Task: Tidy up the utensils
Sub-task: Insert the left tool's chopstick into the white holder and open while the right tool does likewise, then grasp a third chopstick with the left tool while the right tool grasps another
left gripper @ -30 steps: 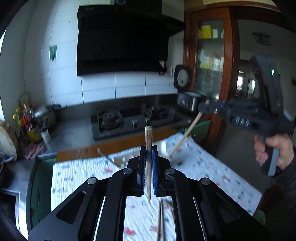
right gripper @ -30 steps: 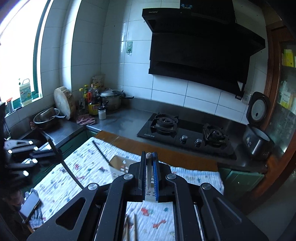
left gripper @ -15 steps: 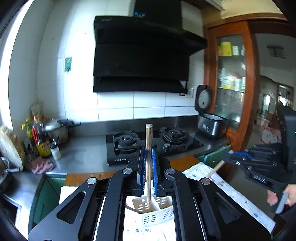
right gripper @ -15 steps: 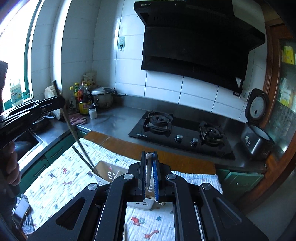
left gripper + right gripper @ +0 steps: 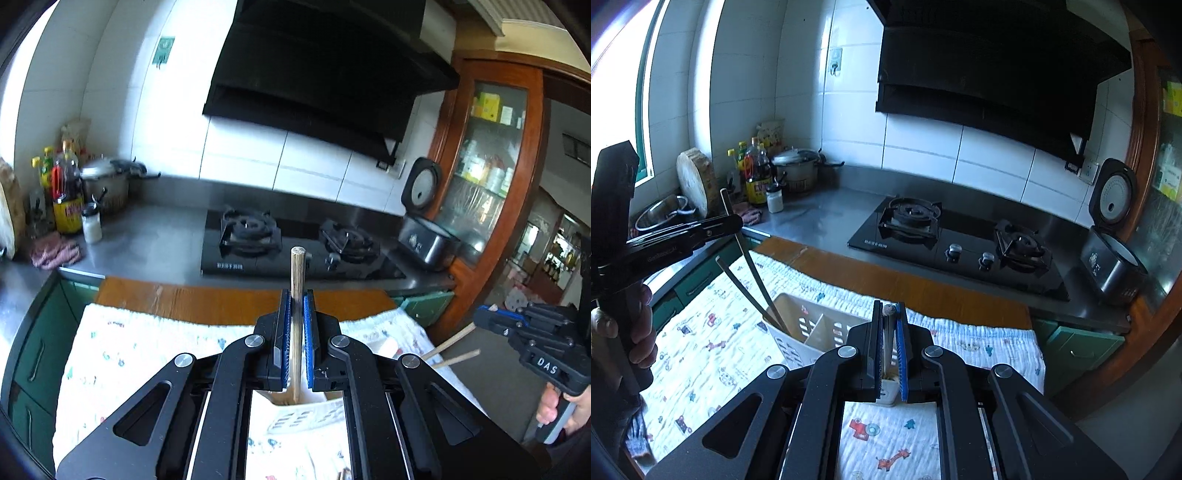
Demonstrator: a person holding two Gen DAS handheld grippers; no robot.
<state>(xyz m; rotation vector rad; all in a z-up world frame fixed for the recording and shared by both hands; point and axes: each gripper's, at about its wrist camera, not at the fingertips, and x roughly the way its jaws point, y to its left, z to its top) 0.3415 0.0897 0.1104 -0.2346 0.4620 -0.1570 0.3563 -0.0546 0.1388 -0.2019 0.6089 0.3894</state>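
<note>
- The left gripper [image 5: 294, 332] is clamped on a wooden chopstick [image 5: 297, 280], held upright, its lower tip now just inside the white basket [image 5: 798, 332] on the patterned cloth [image 5: 713, 343]; a second ago that tip hung over the bare cloth, well short of the basket
- The right gripper [image 5: 888, 339] is closed on another chopstick [image 5: 888, 312], and has come over the basket's near end
- In the right wrist view, one chopstick already leans in the basket's left compartment, beside the one the left gripper holds
- Both grippers have moved from the cloth to the basket, so the drop looks close: the next step is probably to let go, one gripper at a time
</note>
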